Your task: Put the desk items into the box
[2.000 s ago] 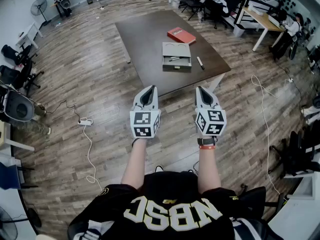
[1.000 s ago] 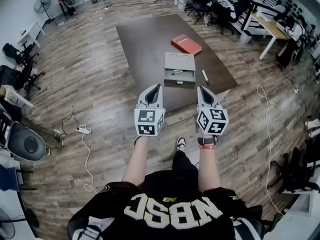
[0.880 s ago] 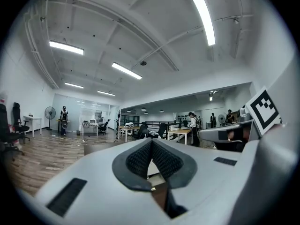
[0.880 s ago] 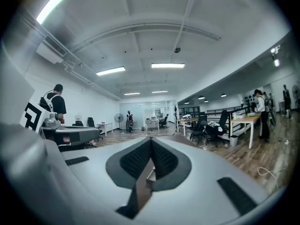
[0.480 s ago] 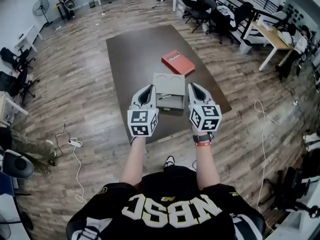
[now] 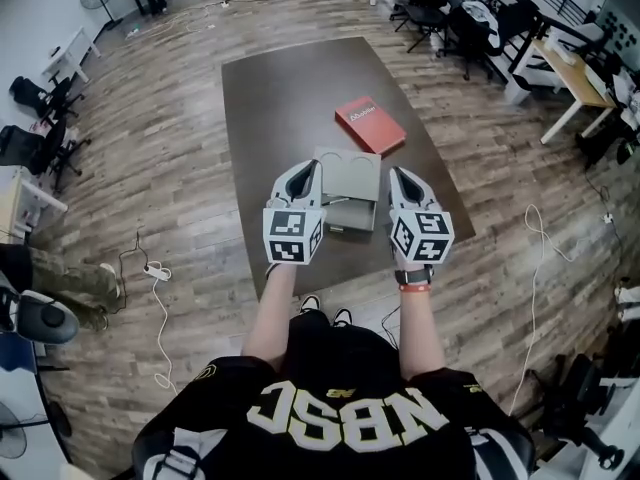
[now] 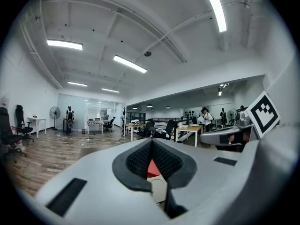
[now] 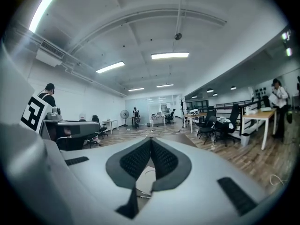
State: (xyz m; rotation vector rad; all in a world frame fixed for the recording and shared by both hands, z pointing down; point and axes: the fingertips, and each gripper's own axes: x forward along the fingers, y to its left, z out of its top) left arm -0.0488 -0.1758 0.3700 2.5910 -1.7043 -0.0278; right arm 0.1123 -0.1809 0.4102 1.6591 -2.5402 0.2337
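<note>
Nearby, red book (image 6: 370, 126) beyond grey box (image 6: 351, 180), dark table (image 6: 290, 98)

Apparently open grey box (image 6: 352, 180); red book (image 6: 370, 125) just beside.

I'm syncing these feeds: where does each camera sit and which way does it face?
Head view: on the person's head, looking steeply down at table, box and red book; arms, torso, left gripper and right gripper show.
Left gripper view: on the left gripper, looking along its shut jaws across the room; right gripper at right.
Right gripper view: on the right gripper, along its shut jaws; left gripper at left.
Shared: all see the box.
</note>
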